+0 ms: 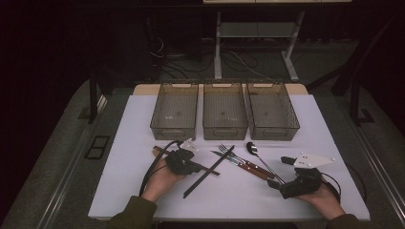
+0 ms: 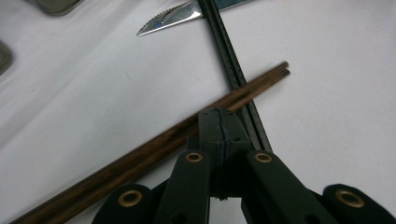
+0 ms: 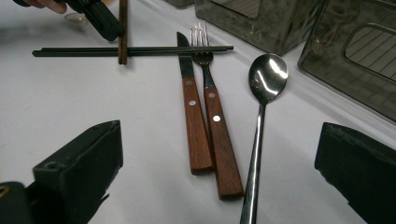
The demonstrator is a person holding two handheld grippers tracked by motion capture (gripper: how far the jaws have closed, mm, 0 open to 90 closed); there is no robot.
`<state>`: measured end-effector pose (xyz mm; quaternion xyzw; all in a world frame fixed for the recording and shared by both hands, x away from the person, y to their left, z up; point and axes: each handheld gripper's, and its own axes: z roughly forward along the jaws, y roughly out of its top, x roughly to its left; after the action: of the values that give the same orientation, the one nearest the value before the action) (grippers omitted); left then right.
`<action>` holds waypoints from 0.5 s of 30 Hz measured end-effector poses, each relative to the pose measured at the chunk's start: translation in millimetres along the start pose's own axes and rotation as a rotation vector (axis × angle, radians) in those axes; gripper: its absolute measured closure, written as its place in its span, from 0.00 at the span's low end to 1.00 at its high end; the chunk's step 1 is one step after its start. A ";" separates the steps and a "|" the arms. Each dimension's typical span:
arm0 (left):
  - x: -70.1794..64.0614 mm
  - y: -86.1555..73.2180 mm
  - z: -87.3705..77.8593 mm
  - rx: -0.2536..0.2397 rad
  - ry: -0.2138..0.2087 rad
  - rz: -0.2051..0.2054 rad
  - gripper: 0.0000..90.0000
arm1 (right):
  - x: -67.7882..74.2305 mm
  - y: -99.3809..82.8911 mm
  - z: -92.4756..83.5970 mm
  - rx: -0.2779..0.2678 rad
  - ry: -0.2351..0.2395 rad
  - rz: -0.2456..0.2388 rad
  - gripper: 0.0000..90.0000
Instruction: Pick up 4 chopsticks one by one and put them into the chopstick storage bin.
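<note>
White table [image 1: 119, 191] under dim light carries three bins [image 1: 224, 114] at its far edge. Left gripper [image 2: 219, 123] has its jaws pressed together over the brown chopsticks [image 2: 140, 154], left of the cutlery; whether it grips them is hard to tell. Lift them level, clear of the black chopsticks [image 2: 233, 70] crossing them. Right gripper [image 3: 219, 177] rests with jaws apart near the knife [image 3: 191, 116], fork [image 3: 215, 121] and spoon [image 3: 266, 79]. Far chopstick ends are hidden under the left hand [image 1: 160, 181].
</note>
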<state>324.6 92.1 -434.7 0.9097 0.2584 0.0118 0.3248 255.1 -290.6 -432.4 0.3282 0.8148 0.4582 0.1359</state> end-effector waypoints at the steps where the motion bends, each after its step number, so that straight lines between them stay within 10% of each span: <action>1: 0.7 1.2 1.0 0.003 0.004 0.008 0.99 | 0.2 0.0 0.1 0.001 0.000 0.000 0.01; 15: 13.5 20.5 20.5 -0.045 0.047 -0.009 0.99 | 0.4 0.1 0.3 0.002 0.003 -0.001 0.01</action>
<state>349.7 73.2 -440.6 0.9004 0.2699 0.0377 0.3391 255.0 -290.1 -432.5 0.3271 0.8156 0.4579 0.1346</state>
